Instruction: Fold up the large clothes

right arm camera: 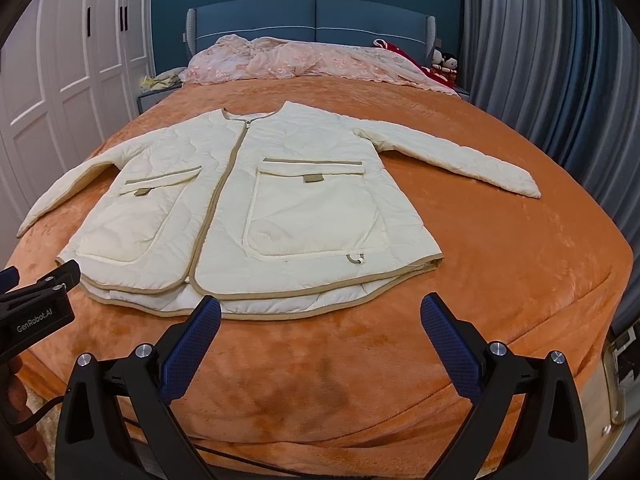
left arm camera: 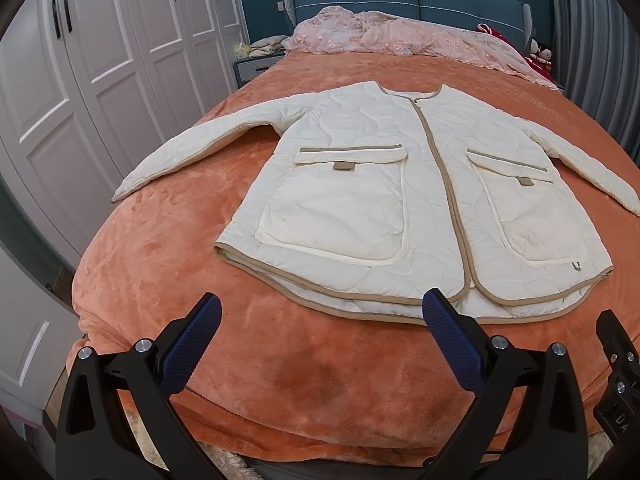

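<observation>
On bed (left arm camera: 168,280), jacket (left arm camera: 360,200) flat, face up, zipped, sleeves spread; hem nearest grippers; left gripper (left arm camera: 320,316) and right gripper (right arm camera: 320,314) both spread wide, empty, short of hem; quilted fabric judged soft, light, bulky; take sleeve cuffs or hem corners; ample bare blanket around jacket.

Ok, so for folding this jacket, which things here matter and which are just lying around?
For the job:
cream quilted jacket, spread flat and zipped
left gripper, open
right gripper, open
orange blanket under it

Just lying about:
pink bedding by the headboard
dolls
white wardrobe
grey curtain
</observation>
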A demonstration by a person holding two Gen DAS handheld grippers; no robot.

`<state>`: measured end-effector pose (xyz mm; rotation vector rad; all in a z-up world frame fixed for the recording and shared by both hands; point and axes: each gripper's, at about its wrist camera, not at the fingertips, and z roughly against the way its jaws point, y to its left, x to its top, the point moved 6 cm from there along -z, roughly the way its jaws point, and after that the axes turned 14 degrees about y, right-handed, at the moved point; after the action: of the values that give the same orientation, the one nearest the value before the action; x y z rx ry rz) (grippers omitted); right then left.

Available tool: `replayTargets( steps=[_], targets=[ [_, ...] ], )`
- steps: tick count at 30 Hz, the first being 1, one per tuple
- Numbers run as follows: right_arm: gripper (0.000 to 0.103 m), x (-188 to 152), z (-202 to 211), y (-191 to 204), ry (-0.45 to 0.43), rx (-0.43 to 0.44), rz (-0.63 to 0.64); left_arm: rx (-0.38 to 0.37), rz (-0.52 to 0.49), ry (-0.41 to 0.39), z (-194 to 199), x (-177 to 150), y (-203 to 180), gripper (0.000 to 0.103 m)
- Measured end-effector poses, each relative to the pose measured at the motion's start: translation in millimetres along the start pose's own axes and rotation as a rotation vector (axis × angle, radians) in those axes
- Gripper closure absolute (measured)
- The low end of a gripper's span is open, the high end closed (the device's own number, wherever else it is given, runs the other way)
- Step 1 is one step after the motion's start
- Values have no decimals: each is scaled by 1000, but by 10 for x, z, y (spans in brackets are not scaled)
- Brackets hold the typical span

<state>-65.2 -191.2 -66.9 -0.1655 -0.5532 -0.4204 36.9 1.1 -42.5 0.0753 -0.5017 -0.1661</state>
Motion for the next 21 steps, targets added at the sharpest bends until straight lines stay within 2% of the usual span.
replayTargets(
  steps=[21],
  targets=[
    [5,-16,7,39,-4,0,7,3,6,3,7,-26,28,5]
  ],
)
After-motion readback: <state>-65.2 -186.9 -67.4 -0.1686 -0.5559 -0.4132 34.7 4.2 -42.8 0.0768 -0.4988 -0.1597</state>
